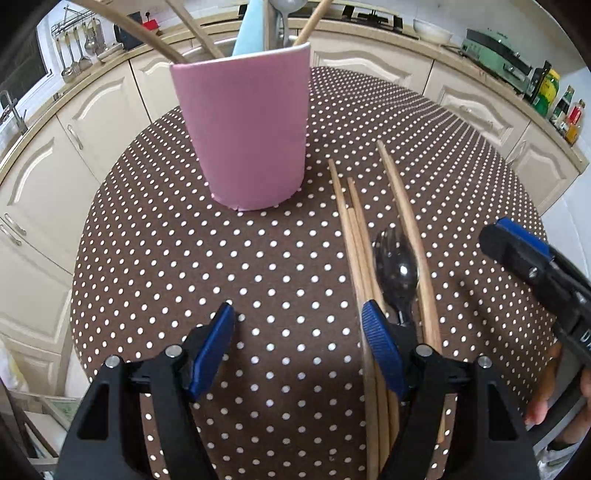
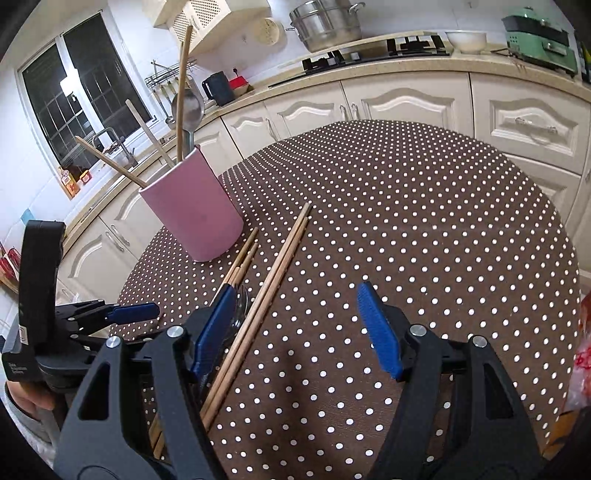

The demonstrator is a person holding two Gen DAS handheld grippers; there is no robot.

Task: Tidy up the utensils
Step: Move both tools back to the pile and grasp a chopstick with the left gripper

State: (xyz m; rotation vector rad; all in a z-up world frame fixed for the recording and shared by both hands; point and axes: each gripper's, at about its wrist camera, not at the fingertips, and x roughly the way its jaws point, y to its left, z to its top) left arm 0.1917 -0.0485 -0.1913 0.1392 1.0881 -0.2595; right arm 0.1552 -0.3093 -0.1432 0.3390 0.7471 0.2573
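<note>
A pink cup (image 1: pixel 245 133) stands upright on the polka-dot table (image 1: pixel 184 258) and holds wooden chopsticks, a metal spoon and a light blue utensil; it also shows in the right wrist view (image 2: pixel 194 210). Several wooden chopsticks (image 1: pixel 354 236) and a metal spork (image 1: pixel 395 266) lie flat on the cloth to the cup's right. My left gripper (image 1: pixel 297 314) is open and empty, its right finger over the chopsticks. My right gripper (image 2: pixel 295 299) is open and empty above a chopstick pair (image 2: pixel 275 277). The spork (image 2: pixel 242 306) is partly hidden behind its left finger.
Cream kitchen cabinets (image 2: pixel 406 103) curve around the far side of the table. The counter carries a stove with a steel pot (image 2: pixel 325 26), a white bowl (image 2: pixel 466 40), a green appliance (image 2: pixel 543 37) and bottles (image 1: pixel 554 96). The right gripper's tip (image 1: pixel 517 247) shows at the left view's right edge.
</note>
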